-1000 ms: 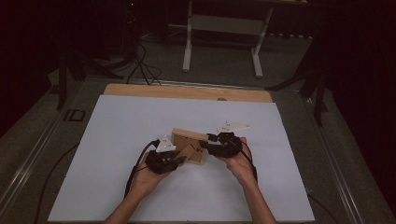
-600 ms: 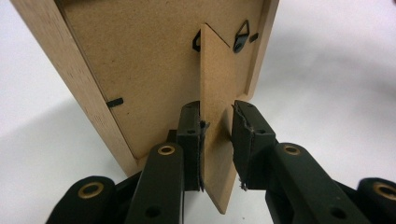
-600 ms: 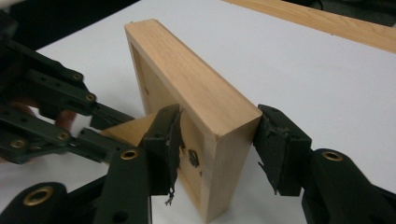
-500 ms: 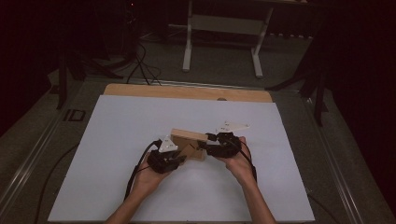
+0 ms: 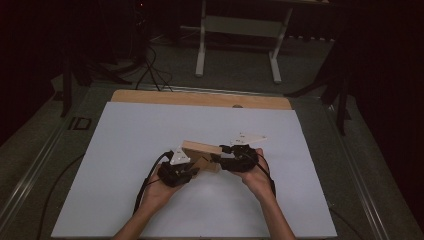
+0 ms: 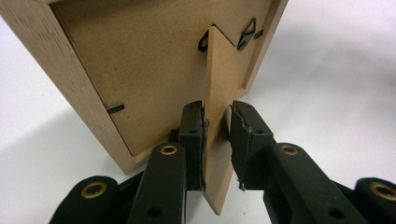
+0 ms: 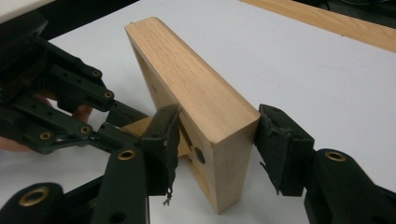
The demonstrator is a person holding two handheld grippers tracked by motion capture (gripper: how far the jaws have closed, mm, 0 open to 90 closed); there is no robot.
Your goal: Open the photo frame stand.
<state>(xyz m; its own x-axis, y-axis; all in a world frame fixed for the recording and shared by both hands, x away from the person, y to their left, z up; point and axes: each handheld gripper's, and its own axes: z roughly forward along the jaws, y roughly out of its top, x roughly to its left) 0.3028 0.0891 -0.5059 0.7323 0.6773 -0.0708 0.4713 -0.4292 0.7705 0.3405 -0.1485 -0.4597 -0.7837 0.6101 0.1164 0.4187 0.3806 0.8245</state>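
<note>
A light wooden picture frame (image 5: 200, 149) stands on edge at the middle of the table, between my two grippers. In the left gripper view I see its brown back panel (image 6: 140, 70) and the fold-out stand leg (image 6: 219, 93). My left gripper (image 6: 215, 126) (image 5: 194, 168) has just been closing and is shut on that leg, a pad on each face. My right gripper (image 7: 215, 135) (image 5: 221, 159) straddles the frame's side edge (image 7: 201, 102). Its jaws have just been opening, and the left pad (image 7: 163, 135) stands off the back. The left gripper's arms (image 7: 70, 107) show behind.
The frame stands on a white sheet (image 5: 150, 130) that covers the table, with a bare wooden strip (image 5: 200, 98) along the far edge. A white metal stand (image 5: 240, 30) and cables (image 5: 150, 65) lie on the dark floor beyond. Both hands rest near the table's front.
</note>
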